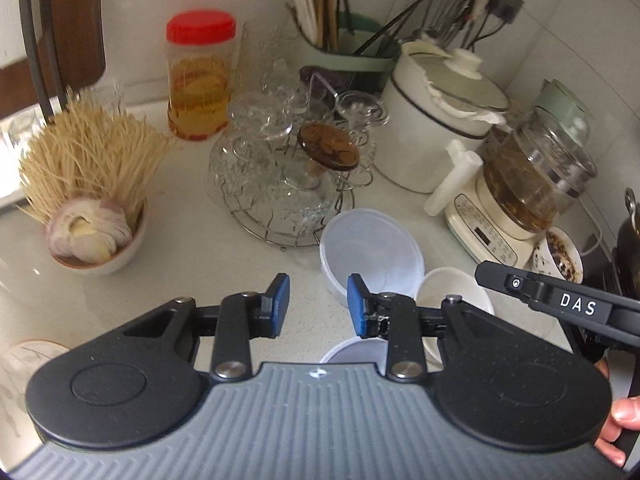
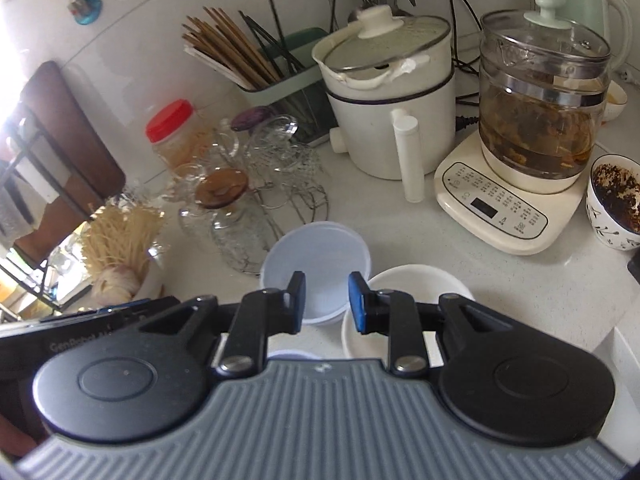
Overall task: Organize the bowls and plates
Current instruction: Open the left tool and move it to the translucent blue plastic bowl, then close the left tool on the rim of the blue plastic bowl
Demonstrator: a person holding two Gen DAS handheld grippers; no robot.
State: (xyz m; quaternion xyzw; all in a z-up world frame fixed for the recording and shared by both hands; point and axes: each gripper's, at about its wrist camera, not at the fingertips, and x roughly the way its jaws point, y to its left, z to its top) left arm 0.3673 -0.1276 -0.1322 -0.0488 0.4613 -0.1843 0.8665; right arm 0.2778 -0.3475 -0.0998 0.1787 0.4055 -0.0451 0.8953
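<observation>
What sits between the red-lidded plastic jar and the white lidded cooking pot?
A wire rack of clear glassware, topped by a brown glass lid, stands between jar and pot; clearest in the left wrist view.

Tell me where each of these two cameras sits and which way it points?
Left wrist: on the left gripper, tilted down at the counter; own jaws open and empty, the right gripper and a hand at right.
Right wrist: on the right gripper, tilted down; own jaws open and empty, left gripper at left.
Both show the clear plastic bowl and white bowl.
</observation>
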